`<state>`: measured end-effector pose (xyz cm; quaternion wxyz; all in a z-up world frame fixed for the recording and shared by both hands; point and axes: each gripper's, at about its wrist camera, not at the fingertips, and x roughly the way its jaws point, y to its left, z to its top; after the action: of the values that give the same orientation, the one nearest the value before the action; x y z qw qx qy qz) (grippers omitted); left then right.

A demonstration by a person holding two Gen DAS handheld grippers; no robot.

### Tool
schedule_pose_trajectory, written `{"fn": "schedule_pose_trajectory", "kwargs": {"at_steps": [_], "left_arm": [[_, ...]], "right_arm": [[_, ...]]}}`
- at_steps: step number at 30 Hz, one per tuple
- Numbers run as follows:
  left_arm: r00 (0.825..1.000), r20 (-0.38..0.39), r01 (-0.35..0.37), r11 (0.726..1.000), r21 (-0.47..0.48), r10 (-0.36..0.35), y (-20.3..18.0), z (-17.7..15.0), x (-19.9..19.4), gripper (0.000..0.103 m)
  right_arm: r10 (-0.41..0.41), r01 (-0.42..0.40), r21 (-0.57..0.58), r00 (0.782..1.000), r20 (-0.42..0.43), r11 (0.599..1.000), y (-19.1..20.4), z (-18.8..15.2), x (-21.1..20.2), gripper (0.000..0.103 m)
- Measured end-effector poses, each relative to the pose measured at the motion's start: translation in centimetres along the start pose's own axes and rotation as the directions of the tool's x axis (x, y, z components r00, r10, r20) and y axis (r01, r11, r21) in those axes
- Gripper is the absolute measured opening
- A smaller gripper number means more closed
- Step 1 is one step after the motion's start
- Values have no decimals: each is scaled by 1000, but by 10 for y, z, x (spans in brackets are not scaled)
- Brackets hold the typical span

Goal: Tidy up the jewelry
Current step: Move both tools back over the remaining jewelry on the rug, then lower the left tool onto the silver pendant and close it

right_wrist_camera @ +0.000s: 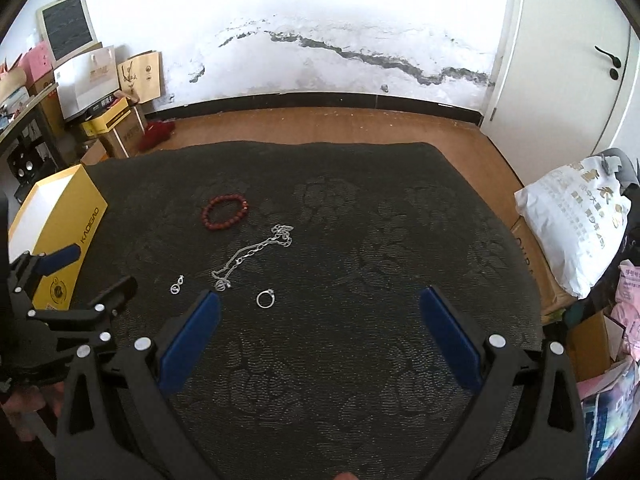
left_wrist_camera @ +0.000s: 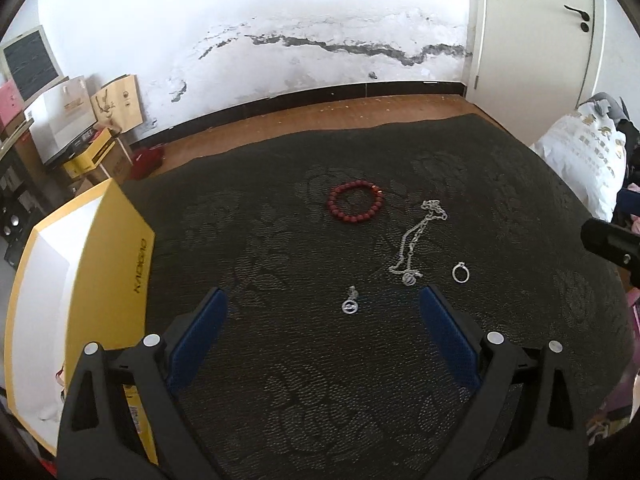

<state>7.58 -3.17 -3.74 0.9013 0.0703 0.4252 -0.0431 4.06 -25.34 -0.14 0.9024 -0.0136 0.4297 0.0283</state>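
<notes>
On a dark patterned cloth (left_wrist_camera: 280, 360) (right_wrist_camera: 380, 240) lie a red bead bracelet (left_wrist_camera: 355, 201) (right_wrist_camera: 224, 208), a silver chain necklace (left_wrist_camera: 418, 240) (right_wrist_camera: 253, 254), a silver ring (left_wrist_camera: 461, 273) (right_wrist_camera: 266, 299) and a small silver pendant (left_wrist_camera: 350, 305) (right_wrist_camera: 177, 285). My left gripper (left_wrist_camera: 323, 300) hovers open just short of the pendant, which sits between its blue fingers. My right gripper (right_wrist_camera: 320, 300) is open and holds nothing; the ring lies just inside its left finger (right_wrist_camera: 192, 336). An open yellow box (left_wrist_camera: 76, 280) (right_wrist_camera: 60, 220) with a white inside stands at the cloth's left edge.
Wooden floor (right_wrist_camera: 340, 128) lies beyond the cloth, then a stained white wall and a white door (right_wrist_camera: 560, 60). Paper bags and cartons (right_wrist_camera: 100, 88) pile up at the far left. A white printed bag (right_wrist_camera: 572, 224) sits on a carton at the right. The left gripper's body (right_wrist_camera: 60, 312) shows at the right wrist view's left.
</notes>
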Motion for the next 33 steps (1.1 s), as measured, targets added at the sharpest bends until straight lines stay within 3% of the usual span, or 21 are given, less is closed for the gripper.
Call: {"fn": "schedule_pose_trajectory", "kwargs": {"at_steps": [22,33], "left_arm": [[999,-40,19,1000,-22,-20,-2,5,31,94],[991,-118,55,998,-27,-58,-2,-6,81,94]], "right_arm": [[-1,0,-25,999,-42,1000,8,-1,23,97],[-1,-1,-29,997,-72,1000,9,1,41,97]]}}
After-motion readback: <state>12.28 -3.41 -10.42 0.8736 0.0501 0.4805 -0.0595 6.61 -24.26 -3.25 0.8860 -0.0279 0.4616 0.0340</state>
